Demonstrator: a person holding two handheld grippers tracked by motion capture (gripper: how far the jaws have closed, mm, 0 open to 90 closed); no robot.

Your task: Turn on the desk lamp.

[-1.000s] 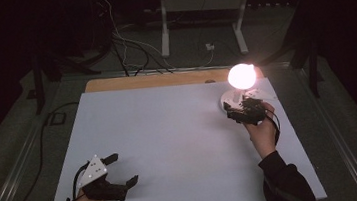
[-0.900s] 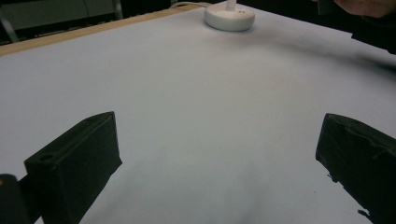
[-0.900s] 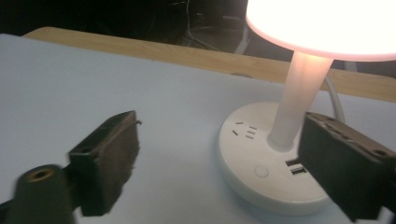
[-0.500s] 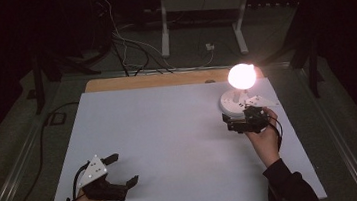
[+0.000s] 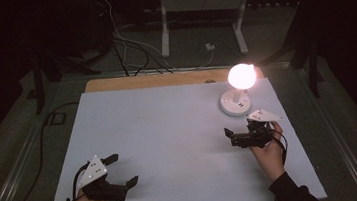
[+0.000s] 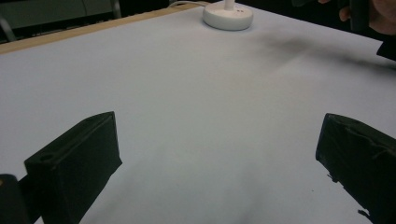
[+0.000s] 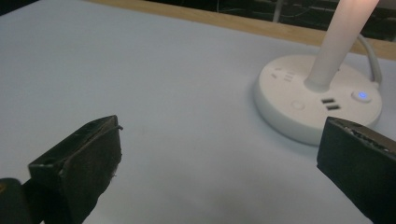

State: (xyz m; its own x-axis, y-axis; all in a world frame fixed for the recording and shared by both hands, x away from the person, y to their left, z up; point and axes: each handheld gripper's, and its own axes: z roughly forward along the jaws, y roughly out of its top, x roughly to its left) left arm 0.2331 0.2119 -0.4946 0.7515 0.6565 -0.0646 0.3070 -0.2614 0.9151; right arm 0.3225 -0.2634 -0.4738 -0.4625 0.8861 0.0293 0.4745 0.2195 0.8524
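Observation:
A white desk lamp stands at the table's far right, its head (image 5: 242, 76) glowing over a round base (image 5: 235, 103). My right gripper (image 5: 231, 138) hovers just in front of that base, pointing left. Its jaws have just been opening and now stand open with nothing between them. The right gripper view (image 7: 219, 158) has the lamp base (image 7: 317, 100) with a blue light and the stem (image 7: 336, 42) close ahead on the right. My left gripper (image 5: 123, 169) rests open near the front left; in its own view (image 6: 219, 154) only bare sheet lies between the jaws.
A white sheet (image 5: 169, 131) covers the table, with a wooden strip (image 5: 154, 80) along the far edge. Cables (image 5: 131, 50) and a stand's legs (image 5: 165, 36) lie on the dark floor beyond. The lamp base (image 6: 228, 16) sits far off in the left gripper view.
The right hand has drawn back from the lamp base toward the near edge, and its jaws have spread wider. The left hand has stayed where it was.

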